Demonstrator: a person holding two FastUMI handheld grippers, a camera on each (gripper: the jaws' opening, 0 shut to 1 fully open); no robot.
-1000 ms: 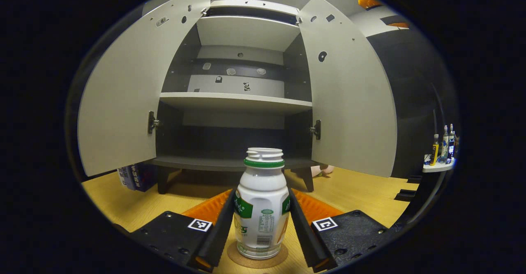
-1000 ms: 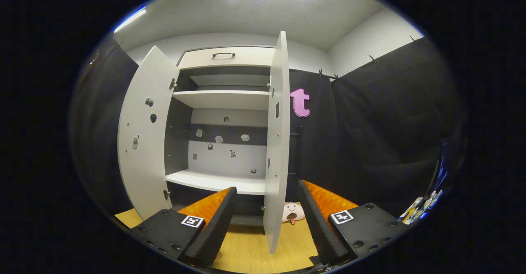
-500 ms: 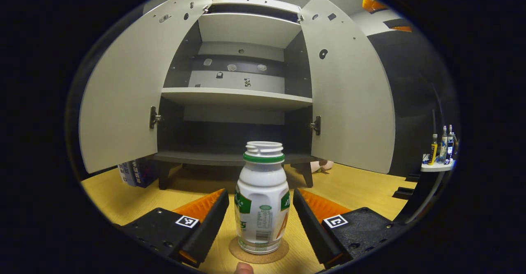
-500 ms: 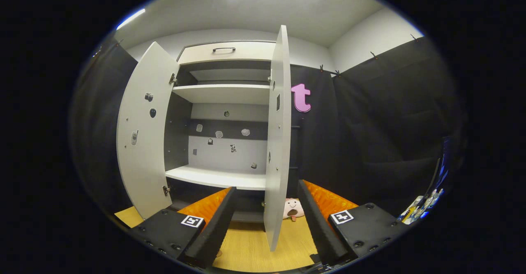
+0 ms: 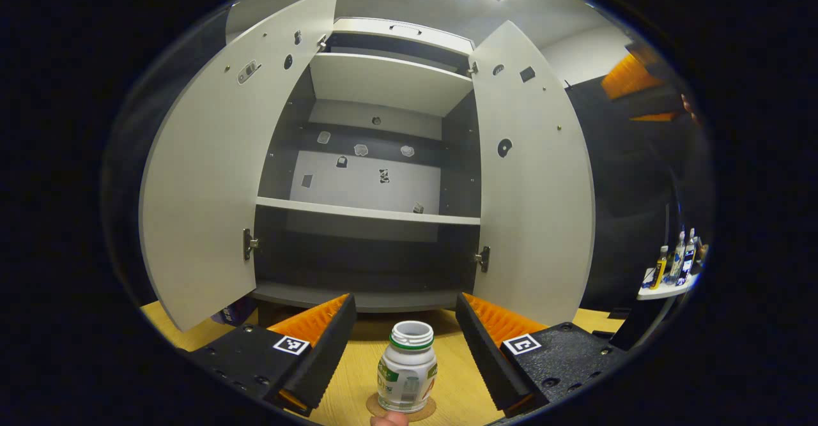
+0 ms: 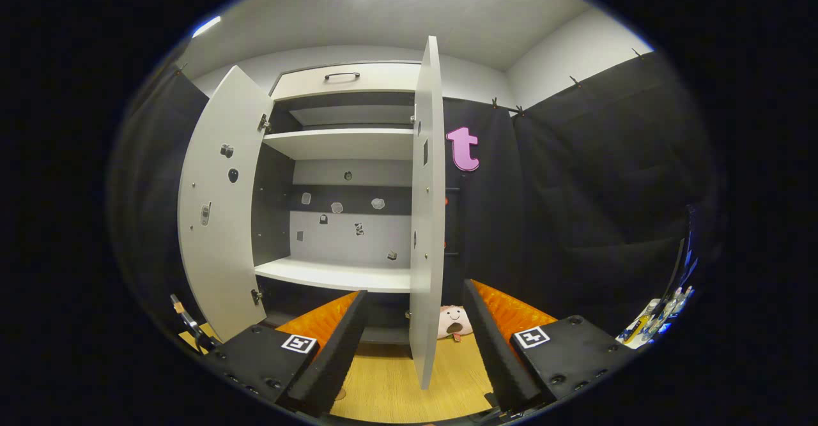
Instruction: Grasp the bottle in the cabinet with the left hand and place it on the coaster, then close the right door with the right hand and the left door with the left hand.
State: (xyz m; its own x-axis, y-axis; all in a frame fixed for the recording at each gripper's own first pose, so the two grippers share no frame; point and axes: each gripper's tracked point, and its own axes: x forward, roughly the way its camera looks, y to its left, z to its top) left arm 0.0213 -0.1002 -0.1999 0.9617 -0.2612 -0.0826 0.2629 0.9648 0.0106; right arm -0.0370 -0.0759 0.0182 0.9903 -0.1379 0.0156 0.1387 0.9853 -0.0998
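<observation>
Wooden tabletop (image 5: 358, 375) — round-shouldered plastic bottle (image 5: 407, 375)

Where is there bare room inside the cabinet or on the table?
Cabinet shelves look bare between both open doors. Table is bare left of the bottle on its coaster. Crowded: small side shelf holding bottles.

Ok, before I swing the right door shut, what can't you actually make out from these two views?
- Coaster, left gripper view: mostly covered by the bottle, near edge cut off.
- Cabinet floor, right gripper view: hidden behind the right door seen edge-on and the right gripper.
- Small bottles on the side shelf, left gripper view: too small to identify.
- Right door's outer face: turned away.
</observation>
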